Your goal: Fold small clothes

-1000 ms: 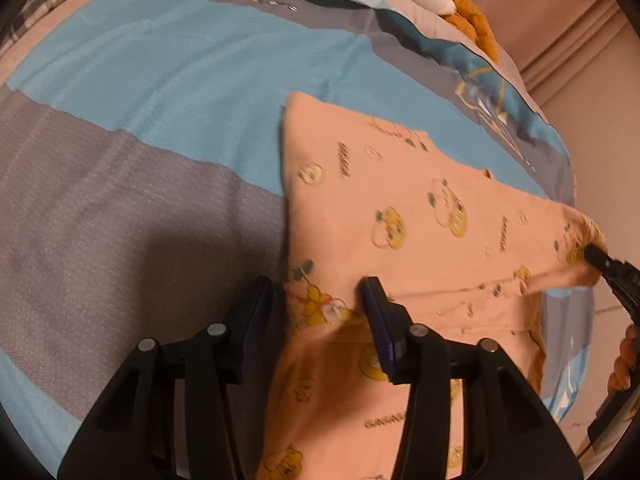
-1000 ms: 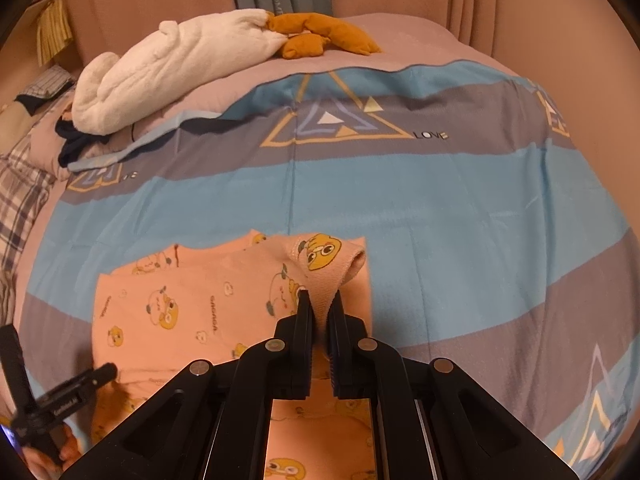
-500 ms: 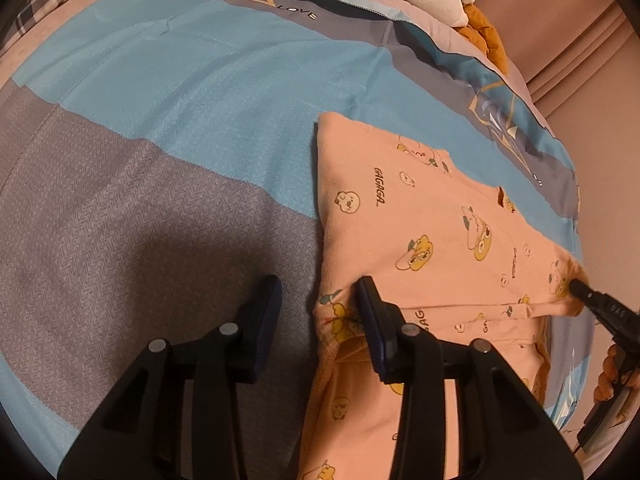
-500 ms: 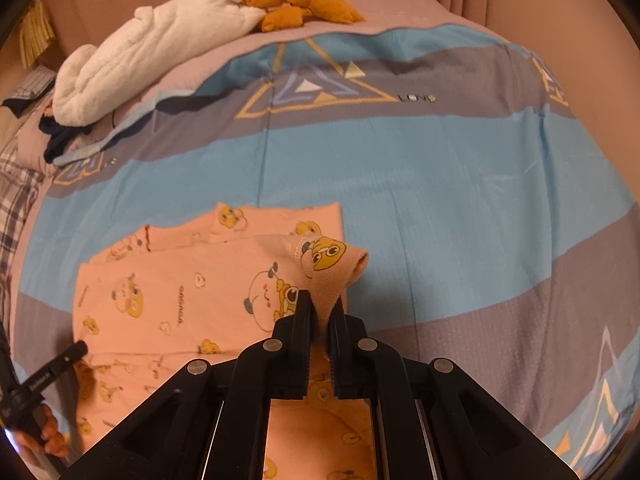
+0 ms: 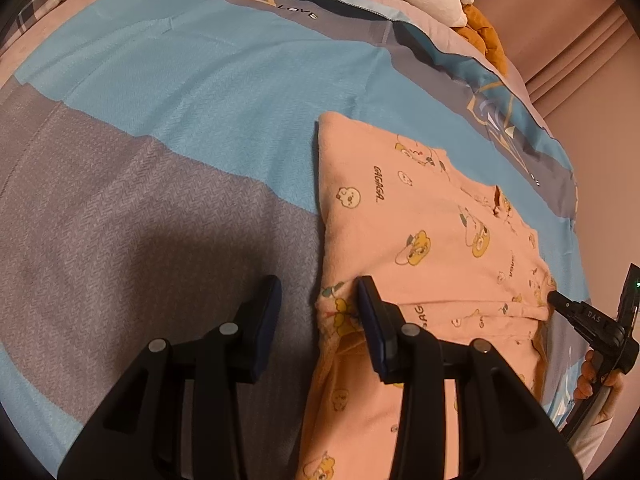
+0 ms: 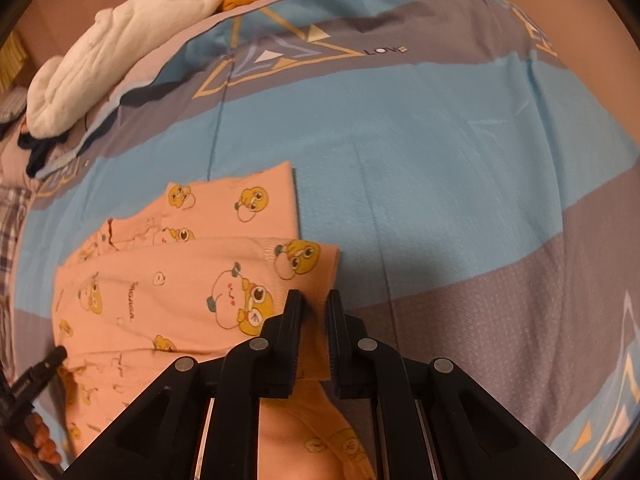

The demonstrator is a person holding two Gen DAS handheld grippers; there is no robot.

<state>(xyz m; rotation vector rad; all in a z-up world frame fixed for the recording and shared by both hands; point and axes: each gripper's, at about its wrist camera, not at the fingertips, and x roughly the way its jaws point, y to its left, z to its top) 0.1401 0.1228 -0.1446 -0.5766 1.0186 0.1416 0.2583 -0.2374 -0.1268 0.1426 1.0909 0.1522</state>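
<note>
My right tool (image 6: 314, 300) has eased apart, dropping the garment (image 5: 420, 240) fold onto the bed (image 5: 160, 160); my left tool (image 5: 318, 300) stays open, so this fold is laid.

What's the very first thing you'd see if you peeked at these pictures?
The peach pajama top with yellow cartoon ducks pops out first, lying partly folded on the blue-and-grey striped bedspread. Next come the two black tools: the left tool open at the top's near edge, and the right tool slightly parted around a fold of peach cloth. A fluffy white plush rests at the bed's far end.
</note>
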